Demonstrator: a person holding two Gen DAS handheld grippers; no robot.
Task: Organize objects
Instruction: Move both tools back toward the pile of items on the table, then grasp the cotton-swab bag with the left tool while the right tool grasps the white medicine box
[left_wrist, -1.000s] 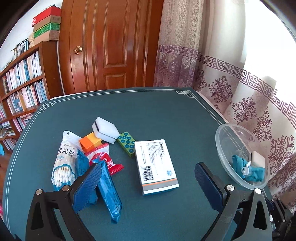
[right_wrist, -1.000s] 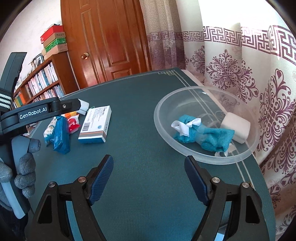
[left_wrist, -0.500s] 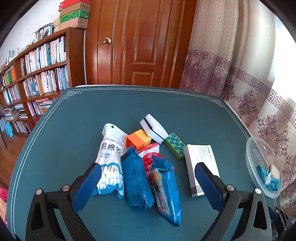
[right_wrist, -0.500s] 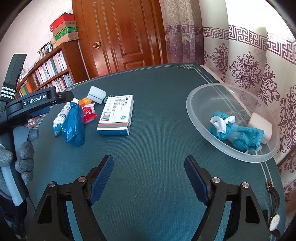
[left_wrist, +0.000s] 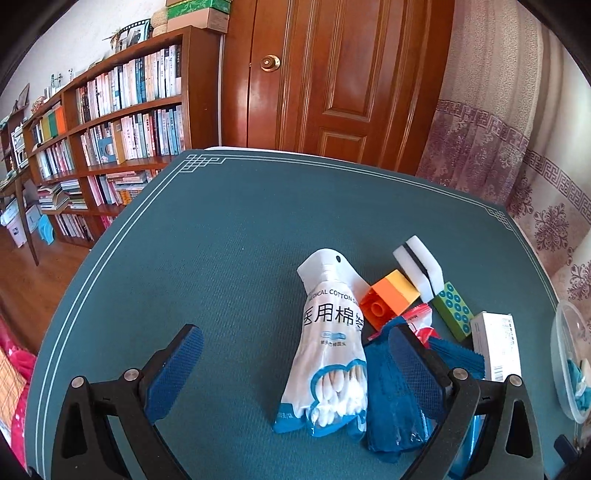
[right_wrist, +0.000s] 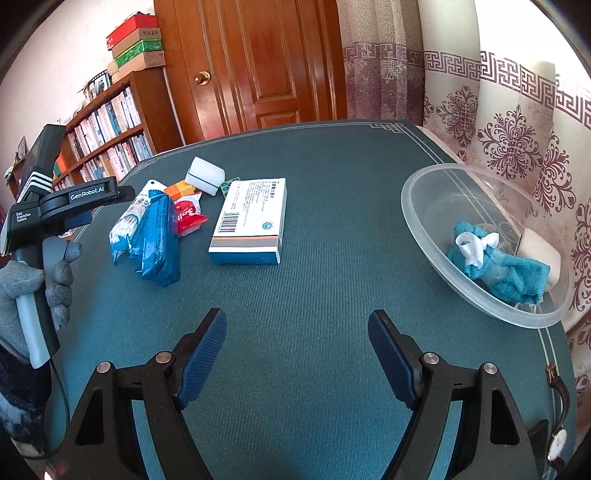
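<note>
left view, change: the left gripper (left_wrist: 295, 365) has swung across the table toward the bookshelf side; the cotton swab bag (left_wrist: 328, 347), a second ago off by its left finger, now lies between the fingers, and the medicine box (left_wrist: 496, 343) has slid from centre to the right edge of the view.
left claw: spread wide, pinching nothing; the right finger overlaps the blue packet (left_wrist: 391, 398), though whether it touches it is hard to tell from here.
pile around the swab bag: orange block (left_wrist: 389, 297) just right of the bag's neck, white sponge (left_wrist: 419, 264) beyond that, green studded brick (left_wrist: 452, 310) further right, red wrapper (left_wrist: 419, 317) tucked under the blue packet.
right view, change: the right gripper (right_wrist: 295, 358) has drifted only a little; the clear bowl (right_wrist: 424, 206) has moved from centre to the right of the view and the medicine box (right_wrist: 251, 221) sits more central.
right claw: spread, empty, over bare green mat (right_wrist: 314, 295).
bowl contents: teal cloth (right_wrist: 495, 262) and a white block (right_wrist: 541, 251) already inside, well right of the swab bag (right_wrist: 127, 218).
left hand: gloved hand (right_wrist: 37, 291) holds its gripper handle beside the pile.
meaning: the swab bag looks like the next pick, with the bowl as the likely destination.
</note>
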